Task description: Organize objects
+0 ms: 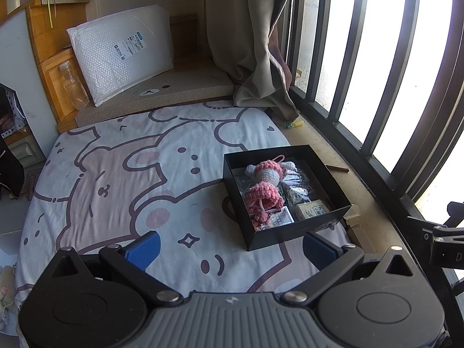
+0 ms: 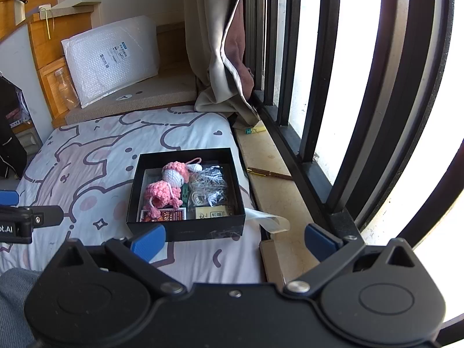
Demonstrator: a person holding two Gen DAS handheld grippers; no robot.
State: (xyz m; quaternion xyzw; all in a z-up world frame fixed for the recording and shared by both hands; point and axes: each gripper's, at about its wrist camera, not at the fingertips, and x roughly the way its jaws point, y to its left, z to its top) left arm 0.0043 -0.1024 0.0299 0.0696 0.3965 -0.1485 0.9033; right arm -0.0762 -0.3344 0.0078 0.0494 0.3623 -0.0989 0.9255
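A black open box (image 1: 293, 236) sits on the bed near the window ledge; it also shows in the right wrist view (image 2: 185, 229). Inside lie a pink and white crochet doll (image 1: 264, 185) (image 2: 168, 185), a clear plastic bag of small items (image 2: 207, 185), a card pack (image 2: 165, 213) and a tan packet (image 1: 311, 208). My left gripper (image 1: 230, 249) is open and empty, just in front of the box. My right gripper (image 2: 235, 240) is open and empty, at the box's near right corner.
The bed sheet (image 1: 130, 174) has a cartoon print. A stone window ledge (image 2: 275, 168) runs along black window bars (image 2: 316, 87), with a brown pen (image 2: 268, 173) and a yellow marker (image 1: 294, 124) on it. A bubble-wrap parcel (image 1: 121, 52) and curtain (image 1: 249, 43) stand behind.
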